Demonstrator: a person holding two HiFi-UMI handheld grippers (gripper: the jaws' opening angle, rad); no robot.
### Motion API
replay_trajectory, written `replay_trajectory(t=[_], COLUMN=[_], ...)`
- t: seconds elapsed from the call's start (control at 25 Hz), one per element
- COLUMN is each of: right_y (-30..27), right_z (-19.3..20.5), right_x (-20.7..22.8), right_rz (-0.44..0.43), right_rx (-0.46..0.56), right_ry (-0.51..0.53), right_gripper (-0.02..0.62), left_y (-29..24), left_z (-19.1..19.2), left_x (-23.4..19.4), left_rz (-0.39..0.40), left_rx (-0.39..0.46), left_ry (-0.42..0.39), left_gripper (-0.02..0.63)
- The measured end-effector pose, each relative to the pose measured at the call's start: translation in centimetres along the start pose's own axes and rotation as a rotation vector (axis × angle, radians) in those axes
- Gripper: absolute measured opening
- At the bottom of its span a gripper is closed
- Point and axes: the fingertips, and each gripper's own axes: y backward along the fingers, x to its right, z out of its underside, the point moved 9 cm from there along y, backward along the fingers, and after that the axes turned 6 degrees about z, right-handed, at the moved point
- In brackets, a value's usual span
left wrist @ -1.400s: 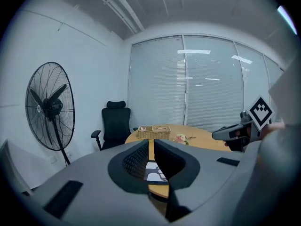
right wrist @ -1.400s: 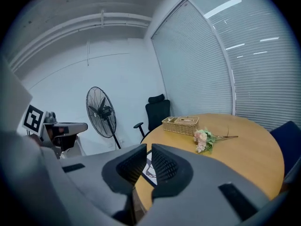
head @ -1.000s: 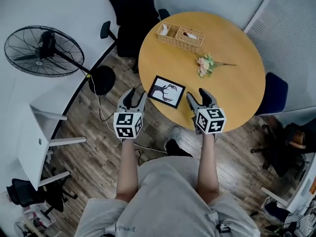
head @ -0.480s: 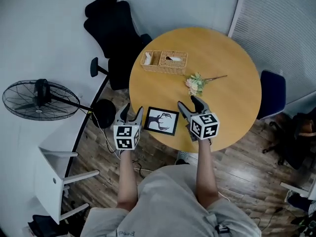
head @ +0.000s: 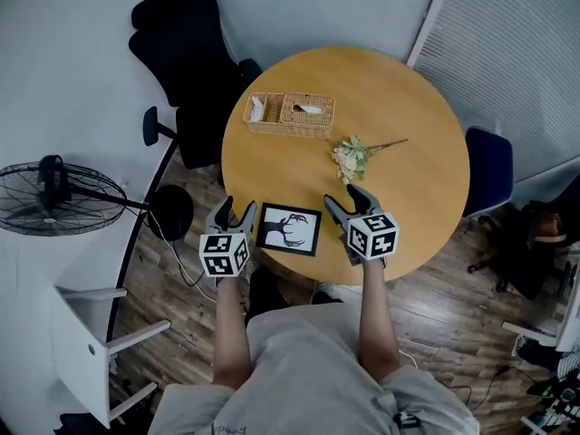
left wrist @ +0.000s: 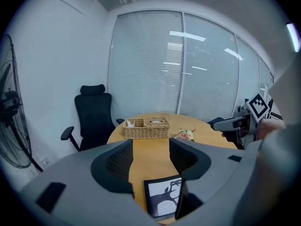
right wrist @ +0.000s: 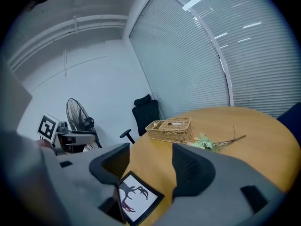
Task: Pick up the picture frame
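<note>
A round wooden table (head: 408,107) fills the middle of the scene, standing on a plank floor (head: 172,270). A black office chair (head: 186,57) stands at its far left. A pedestal fan (head: 56,198) is further left, well apart from the table. A blue chair (head: 489,166) is tucked against the table's right side.

On the far left part of the tabletop sits a wicker basket (head: 290,114) with two compartments. The picture frame (head: 288,229) lies flat at the near edge of the table, a black frame around a dark antlered figure on white. It lies between the two grippers, and neither one touches it.

The left gripper (head: 236,208) hangs just left of the frame, off the table's edge and over the floor. Its jaws stand wide and have just been opening. Its own view shows only the tabletop and the frame's left part in the gap, nothing pressed.

The right gripper (head: 343,198) hovers over the table just right of the frame. Its jaws are spread wide too, have just been opening, and grip nothing.

A small bunch of flowers (head: 349,159) lies beyond the right gripper, its stems pointing right.
</note>
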Motion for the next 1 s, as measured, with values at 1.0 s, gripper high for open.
replay_trajectory(t=[1.0], right_y=[-3.2], right_z=[11.8], right_x=[-2.2], right_rz=[0.466], right_rx=[-0.11], right_ry=[-0.34], right_gripper=[0.275], left_y=[-9.3], left_z=[10.8], left_x=[-6.5], left_rz=[0.119], left_rx=[-0.277], left_ry=[0.183], left_gripper=[0.244])
